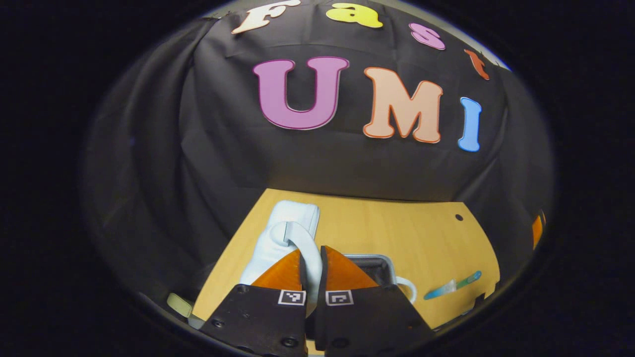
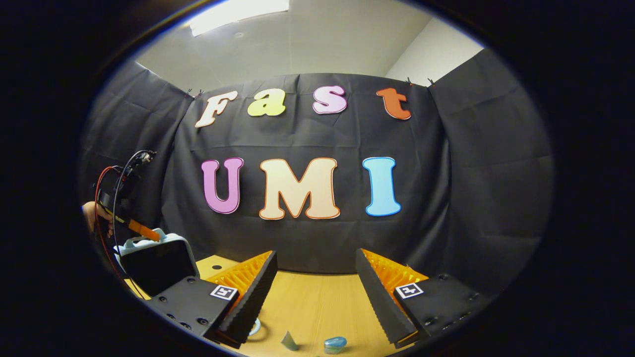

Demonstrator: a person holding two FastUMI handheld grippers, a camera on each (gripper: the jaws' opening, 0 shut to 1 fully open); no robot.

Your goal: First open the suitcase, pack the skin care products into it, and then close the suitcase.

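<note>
The small pale suitcase stands at the table's left with its lid tilted up and the dark lining facing the right gripper view. My left gripper is shut on the lid's white handle; farther off it appears as the left gripper on top of the lid, held by a hand. My right gripper hangs open above the table with nothing between its fingers. A small blue skin care jar and a little grey-blue sachet lie below it. A long blue-green tube lies right of the case.
The wooden table ends at the black cloth wall behind. A white ring sits by the suitcase's open dark base. A pale object lies at the table's left edge. Cables hang from the left gripper.
</note>
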